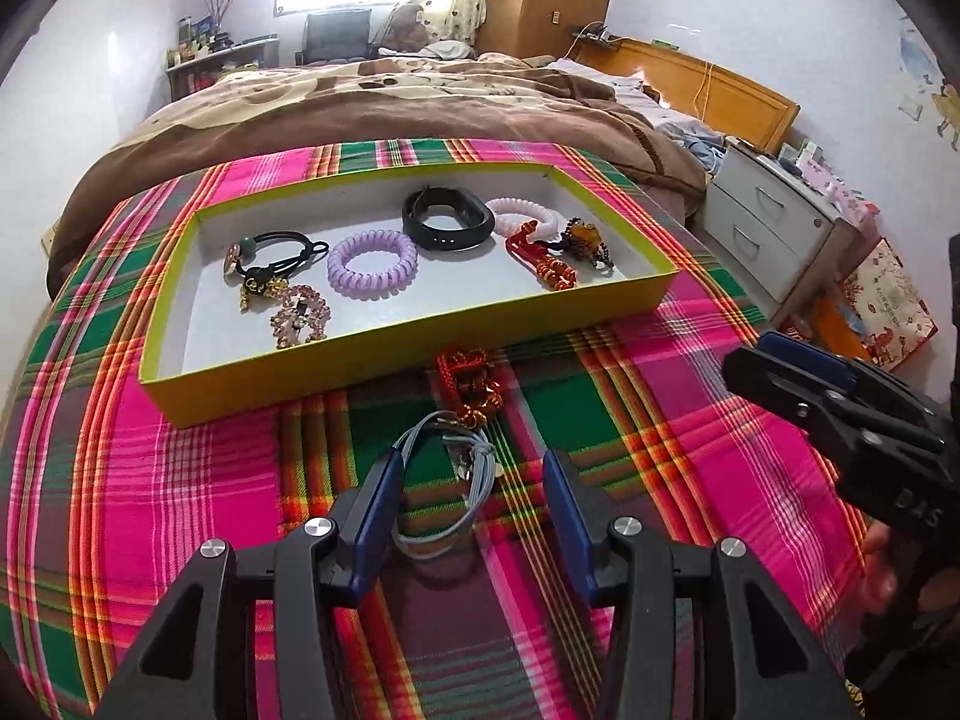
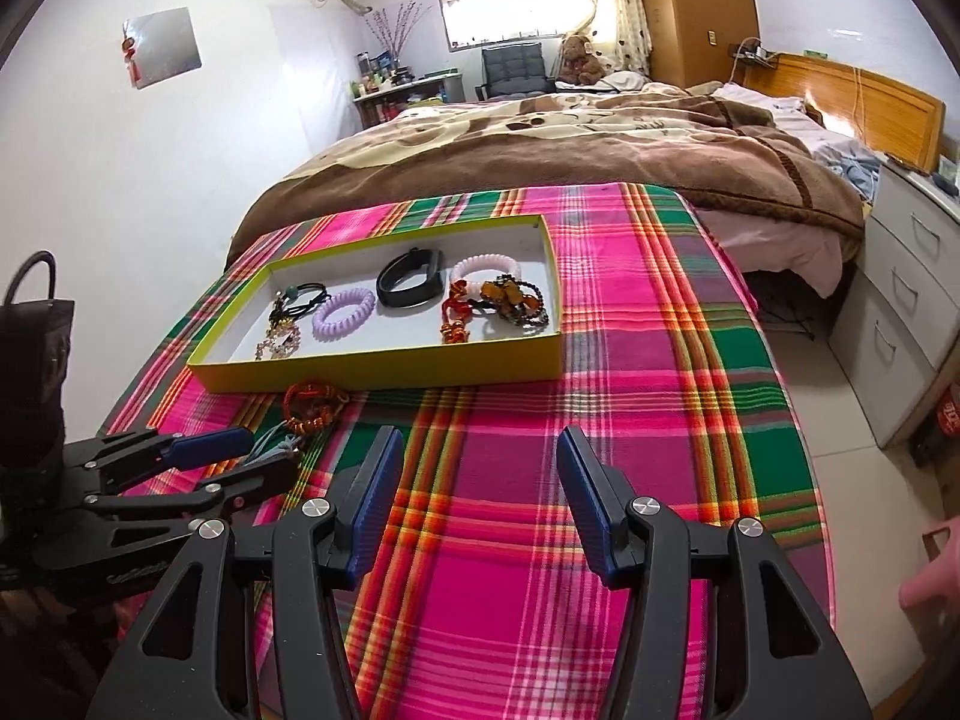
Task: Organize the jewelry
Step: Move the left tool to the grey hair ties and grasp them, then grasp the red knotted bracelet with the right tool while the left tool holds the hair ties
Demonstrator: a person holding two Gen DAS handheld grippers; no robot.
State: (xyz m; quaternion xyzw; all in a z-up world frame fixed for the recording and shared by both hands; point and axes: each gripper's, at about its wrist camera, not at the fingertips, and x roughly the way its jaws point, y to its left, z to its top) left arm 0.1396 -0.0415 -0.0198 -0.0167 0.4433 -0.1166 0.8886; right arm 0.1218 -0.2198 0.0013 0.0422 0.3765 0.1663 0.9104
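Observation:
A grey cord bracelet [image 1: 441, 483] lies on the plaid cloth between the fingers of my open left gripper [image 1: 474, 462], which is low over it without closing. Just beyond it a red beaded bracelet [image 1: 471, 387] rests against the front wall of the yellow tray [image 1: 390, 357]. Inside the tray are a purple coil tie [image 1: 372, 264], a black band [image 1: 447, 219], a pale pink coil [image 1: 522, 213], a red knotted charm [image 1: 543, 261] and other pieces. My right gripper [image 2: 480, 438] hovers open and empty over bare cloth to the right; the left gripper [image 2: 273, 451] shows at its lower left.
The plaid cloth [image 2: 600, 360] covers a table whose right edge drops to a tiled floor [image 2: 840, 420]. A bed with a brown blanket [image 2: 540, 162] stands behind the tray. White drawers [image 2: 906, 312] stand at the far right. A hand [image 2: 933, 576] shows at the right border.

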